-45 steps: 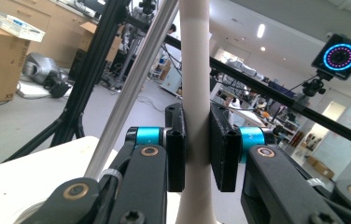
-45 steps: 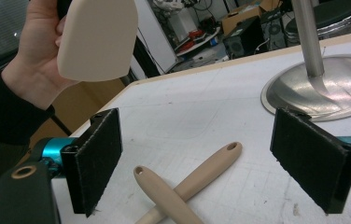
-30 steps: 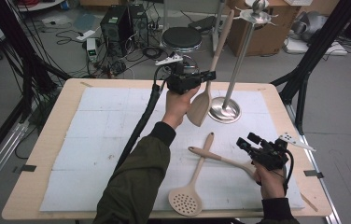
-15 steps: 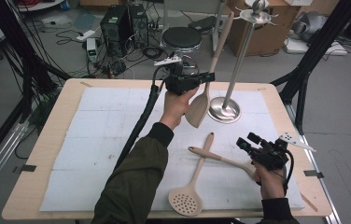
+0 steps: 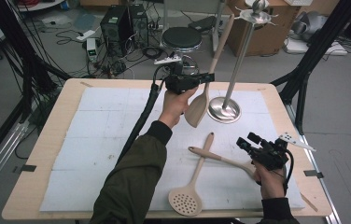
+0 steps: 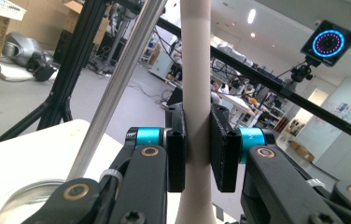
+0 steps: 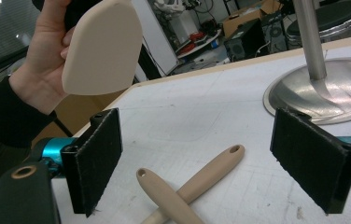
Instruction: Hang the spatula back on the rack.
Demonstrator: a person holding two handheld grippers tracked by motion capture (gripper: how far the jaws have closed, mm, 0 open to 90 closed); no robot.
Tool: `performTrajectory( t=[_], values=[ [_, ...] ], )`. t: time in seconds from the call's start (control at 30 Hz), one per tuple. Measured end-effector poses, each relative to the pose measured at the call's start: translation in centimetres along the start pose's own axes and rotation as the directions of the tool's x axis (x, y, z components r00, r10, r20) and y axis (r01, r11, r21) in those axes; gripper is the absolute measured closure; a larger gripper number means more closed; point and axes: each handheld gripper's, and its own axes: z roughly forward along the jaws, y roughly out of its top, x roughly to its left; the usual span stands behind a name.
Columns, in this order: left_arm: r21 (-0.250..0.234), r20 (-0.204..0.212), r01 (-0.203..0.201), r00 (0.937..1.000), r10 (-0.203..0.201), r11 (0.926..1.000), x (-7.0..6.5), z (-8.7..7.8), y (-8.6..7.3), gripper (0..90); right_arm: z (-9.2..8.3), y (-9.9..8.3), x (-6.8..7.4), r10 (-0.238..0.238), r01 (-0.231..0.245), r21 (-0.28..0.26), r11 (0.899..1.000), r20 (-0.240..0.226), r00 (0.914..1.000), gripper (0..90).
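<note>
Left claw (image 5: 209, 77) clamped on wooden spatula (image 5: 205, 95) handle, upper centre of frame, blade down beside steel stand (image 5: 232, 84), apparently for hanging. Right claw (image 5: 246, 141) apart, lower right, idle over desk (image 5: 38, 186).

Beige spatula (image 5: 197, 108), silver stand (image 5: 223, 110) (shiny), white mat (image 5: 94, 135), black tongs (image 5: 208, 77).

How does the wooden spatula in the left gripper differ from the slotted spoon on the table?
The wooden spatula is held off the table by the left gripper, whose fingers clamp its handle; the slotted spoon lies flat on the white mat, held by nothing. The spatula's blade is solid, the spoon's round head is full of holes. The spoon's handle crosses another utensil; the spatula touches none. Both look pale wood with long handles.
</note>
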Motion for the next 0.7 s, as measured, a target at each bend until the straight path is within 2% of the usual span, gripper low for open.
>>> performTrajectory(
  t=[0.17,0.3,0.37,0.43,0.7],
  values=[
    [-0.006,0.016,0.004,0.9999,-0.004,1.0000,0.0,0.3,-0.1,78.4,0.1,0.0,0.0,-0.004,0.004,0.003,1.000,0.000,1.0000,16.0],
    [0.000,0.018,0.004,0.9998,-0.004,1.0000,0.0,0.5,-0.2,78.3,0.1,0.0,0.0,0.005,-0.005,0.000,1.000,0.002,1.0000,16.0],
    [0.010,0.028,0.004,0.9996,-0.004,0.9999,0.0,0.8,-0.2,78.3,0.2,0.0,-0.1,-0.005,0.005,0.001,1.000,0.003,1.0000,16.0],
    [0.022,0.024,-0.007,0.9997,0.006,0.9997,-0.2,1.1,-0.3,78.3,0.3,0.0,-0.1,-0.003,0.003,0.004,1.000,0.002,1.0000,16.0],
    [0.027,0.025,0.001,0.9997,-0.002,0.9996,0.1,1.9,-0.9,78.0,0.1,0.0,-0.3,0.001,-0.001,-0.001,1.000,0.001,1.0000,16.0]
  ],
)
